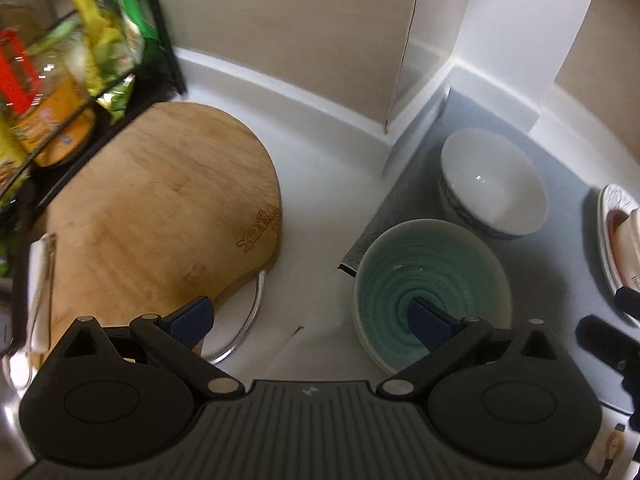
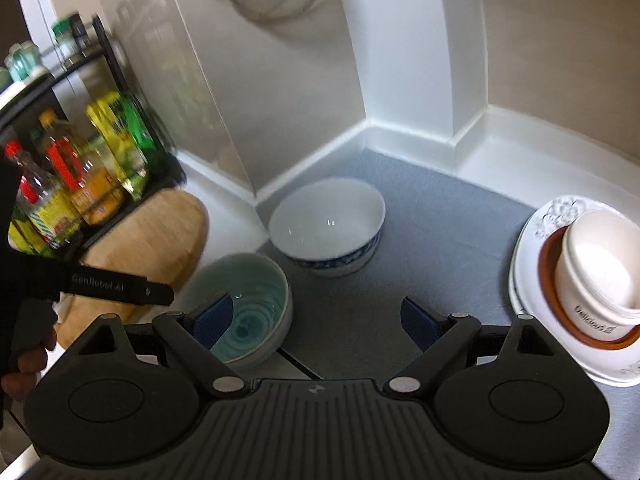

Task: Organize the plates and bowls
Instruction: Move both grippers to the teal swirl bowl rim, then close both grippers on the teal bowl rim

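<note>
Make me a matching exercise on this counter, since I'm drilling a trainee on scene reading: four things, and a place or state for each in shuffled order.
Things:
1. teal bowl
2. white bowl
3. cup
4. cutting board

Places or states:
A. stacked on plates at the right
B. nearest the corner, blue pattern outside
C. beside the bottle rack, off the grey mat
D. at the mat's near left corner, empty

Pairs: 1-D, 2-B, 3-A, 4-C
</note>
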